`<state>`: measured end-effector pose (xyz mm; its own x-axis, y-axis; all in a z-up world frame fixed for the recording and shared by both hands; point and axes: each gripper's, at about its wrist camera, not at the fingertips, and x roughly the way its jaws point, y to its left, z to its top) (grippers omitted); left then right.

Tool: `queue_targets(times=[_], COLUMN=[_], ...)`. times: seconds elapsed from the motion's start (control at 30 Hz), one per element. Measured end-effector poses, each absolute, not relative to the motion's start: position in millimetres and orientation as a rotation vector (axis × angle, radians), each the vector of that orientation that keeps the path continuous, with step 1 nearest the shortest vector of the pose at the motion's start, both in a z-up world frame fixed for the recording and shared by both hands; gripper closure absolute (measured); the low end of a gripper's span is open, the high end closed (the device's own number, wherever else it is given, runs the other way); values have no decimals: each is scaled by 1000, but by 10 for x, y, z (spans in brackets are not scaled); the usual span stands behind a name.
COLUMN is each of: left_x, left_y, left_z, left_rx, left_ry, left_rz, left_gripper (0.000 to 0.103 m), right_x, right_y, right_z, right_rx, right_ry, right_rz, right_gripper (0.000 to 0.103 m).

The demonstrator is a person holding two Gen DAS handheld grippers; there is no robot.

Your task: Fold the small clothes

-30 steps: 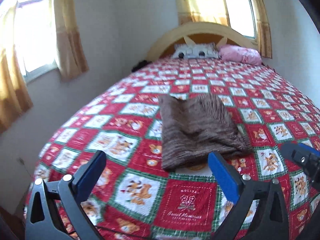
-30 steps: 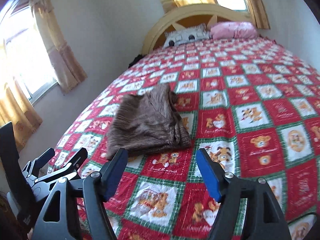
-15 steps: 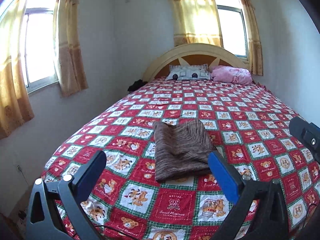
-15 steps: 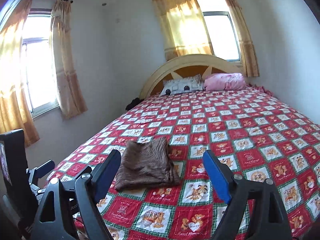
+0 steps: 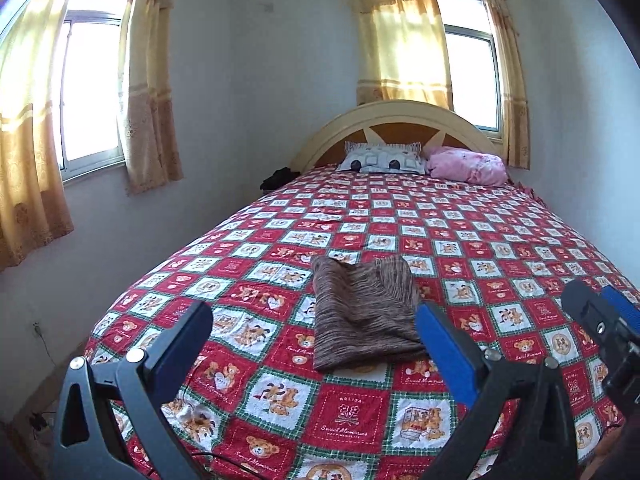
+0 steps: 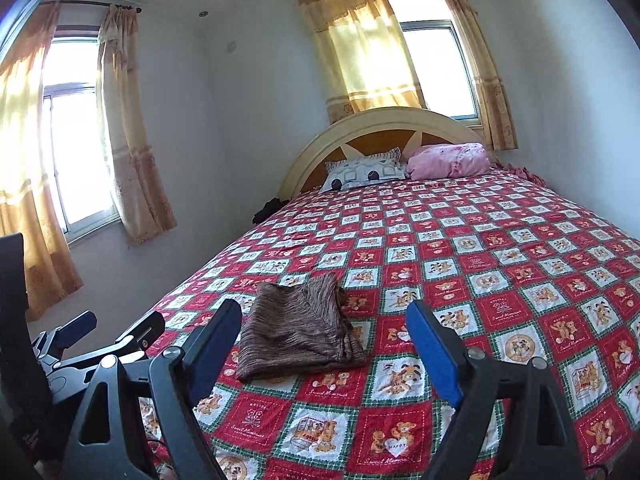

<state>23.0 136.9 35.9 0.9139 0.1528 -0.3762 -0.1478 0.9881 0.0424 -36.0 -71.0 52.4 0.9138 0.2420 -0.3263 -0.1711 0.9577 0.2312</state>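
Note:
A brown striped garment (image 5: 362, 312) lies folded flat on the red patchwork bedspread (image 5: 500, 248) near the foot of the bed. It also shows in the right wrist view (image 6: 298, 328). My left gripper (image 5: 316, 344) is open and empty, held back above the foot of the bed, well short of the garment. My right gripper (image 6: 324, 340) is open and empty too, with the garment ahead and slightly left. The right gripper shows at the right edge of the left wrist view (image 5: 600, 332). The left gripper shows at the left of the right wrist view (image 6: 100, 340).
A patterned pillow (image 5: 380, 160) and a pink pillow (image 5: 466, 166) lie at the cream headboard (image 5: 396, 114). A dark object (image 5: 278, 178) sits beside the bed's far left corner. Curtained windows (image 5: 90, 88) line the left and back walls. The bed's left edge drops to the floor.
Both grippers have pulled back and tilted up from the garment, which now looks smaller and farther off. The garment itself has not moved. Both grippers stay open.

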Motion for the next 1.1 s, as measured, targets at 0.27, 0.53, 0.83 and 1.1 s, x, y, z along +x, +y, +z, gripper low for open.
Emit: queue_targets(times=[0.27, 0.53, 0.83, 1.1], left_x=[197, 177, 177, 176], left_y=[1309, 1319, 1321, 1318], left_z=[372, 395, 393, 396], left_rx=[26, 20, 22, 24], left_ry=[387, 381, 382, 381], left_rz=[133, 131, 131, 132], left_gripper=[0, 0, 0, 0], right_x=[-407, -421, -425, -424], right_y=[-719, -742, -749, -747], right_z=[532, 527, 515, 510], right_rx=[191, 196, 199, 198], right_ry=[355, 358, 361, 358], right_rz=[203, 204, 206, 203], right_gripper=[18, 18, 18, 18])
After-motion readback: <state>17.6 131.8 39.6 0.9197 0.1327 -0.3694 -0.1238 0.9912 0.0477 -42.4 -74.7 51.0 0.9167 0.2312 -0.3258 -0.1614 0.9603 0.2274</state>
